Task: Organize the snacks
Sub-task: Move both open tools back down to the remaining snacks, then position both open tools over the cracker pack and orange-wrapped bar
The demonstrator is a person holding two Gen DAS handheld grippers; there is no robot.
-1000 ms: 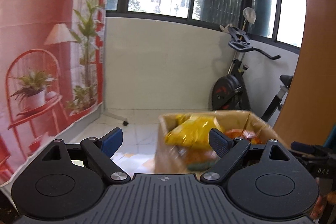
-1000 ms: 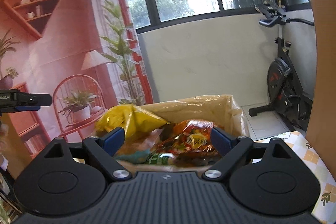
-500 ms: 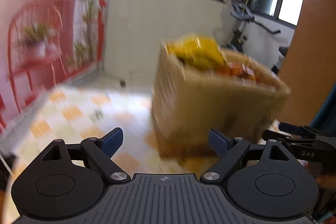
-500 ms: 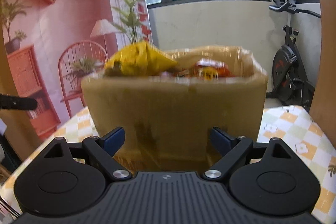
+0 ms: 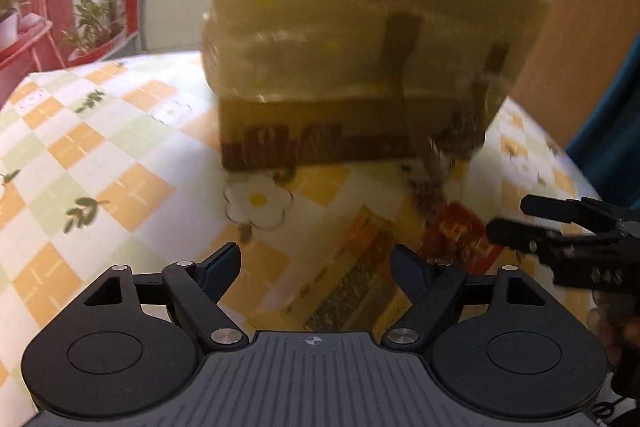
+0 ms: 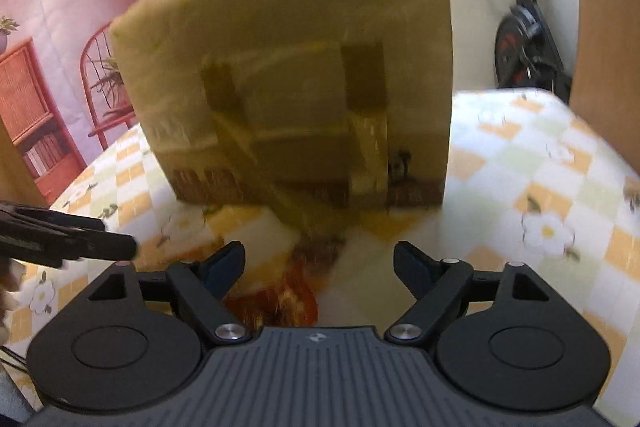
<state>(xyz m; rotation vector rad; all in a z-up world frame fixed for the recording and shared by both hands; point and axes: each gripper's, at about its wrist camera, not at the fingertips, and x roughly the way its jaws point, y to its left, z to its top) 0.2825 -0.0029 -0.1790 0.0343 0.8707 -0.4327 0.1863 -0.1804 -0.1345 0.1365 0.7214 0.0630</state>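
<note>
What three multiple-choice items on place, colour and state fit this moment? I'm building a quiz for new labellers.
1. Where does the cardboard box stand?
A. on the floor
B. on the checked tablecloth
C. on a chair

2. What colour is the snack packet lying in front of the box?
A. blue
B. red
C. white

3. What is between the left tongs' fingers?
A. nothing gripped
B. the box
C. a bottle

Key: 1 B, the box's base meets the cloth; 2 B, red wrapper shows in both views; 3 A, the jaws are closing with only cloth and a flat packet below them.
</note>
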